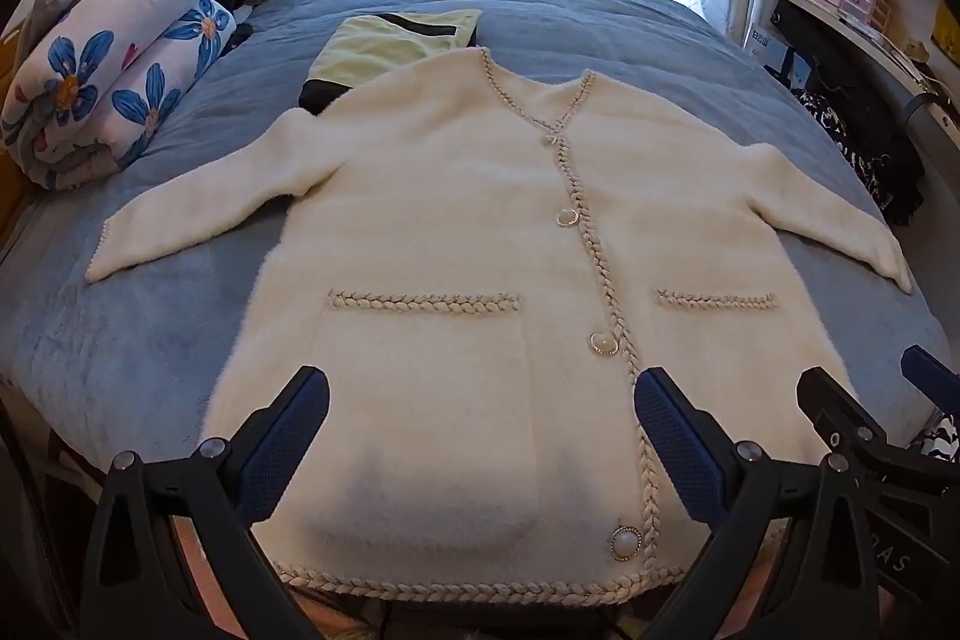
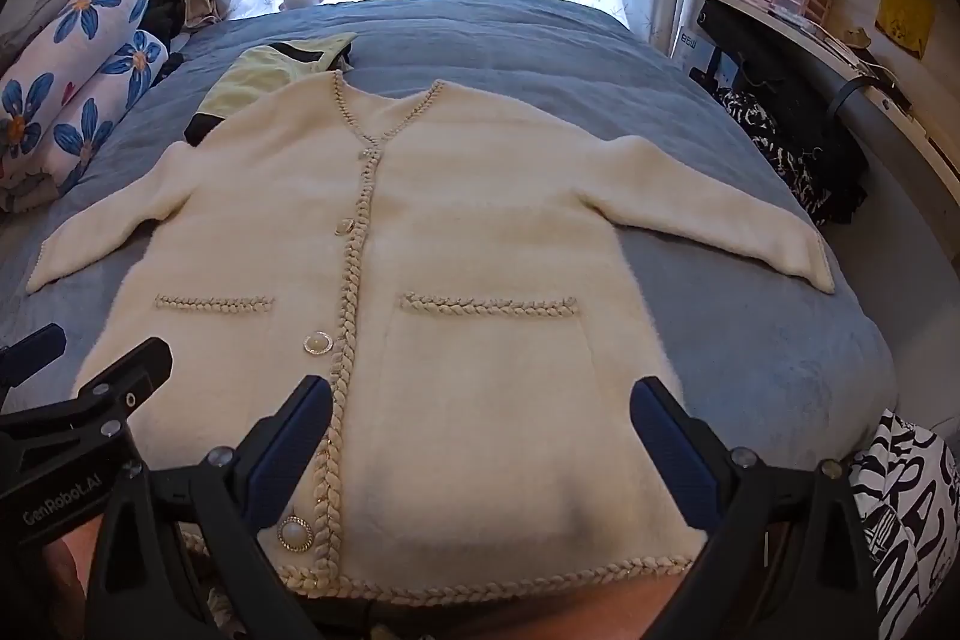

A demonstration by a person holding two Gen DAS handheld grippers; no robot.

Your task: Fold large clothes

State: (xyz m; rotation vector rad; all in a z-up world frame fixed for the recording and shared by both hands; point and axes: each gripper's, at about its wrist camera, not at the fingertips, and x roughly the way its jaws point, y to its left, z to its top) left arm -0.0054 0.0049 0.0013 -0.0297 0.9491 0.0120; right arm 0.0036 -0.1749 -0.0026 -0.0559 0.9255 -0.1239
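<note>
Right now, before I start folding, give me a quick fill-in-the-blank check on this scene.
1. The white cardigan lies spread flat with both sleeves ____.
2. The left gripper and right gripper both have jaws ____.
3. The cardigan's collar overlaps a ____ garment.

Missing words: spread out; open; pale green

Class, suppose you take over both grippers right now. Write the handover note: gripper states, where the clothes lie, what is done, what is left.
Left gripper: open, empty, above the hem.
Right gripper: open, empty, above the hem beside it.
White cardigan: face up and buttoned on the blue bed, both sleeves spread out.
Green garment: lies folded behind it, its near edge under the cardigan's shoulder.
Done: cardigan laid flat.
Left: no fold made yet; sleeves in, then body.
</note>
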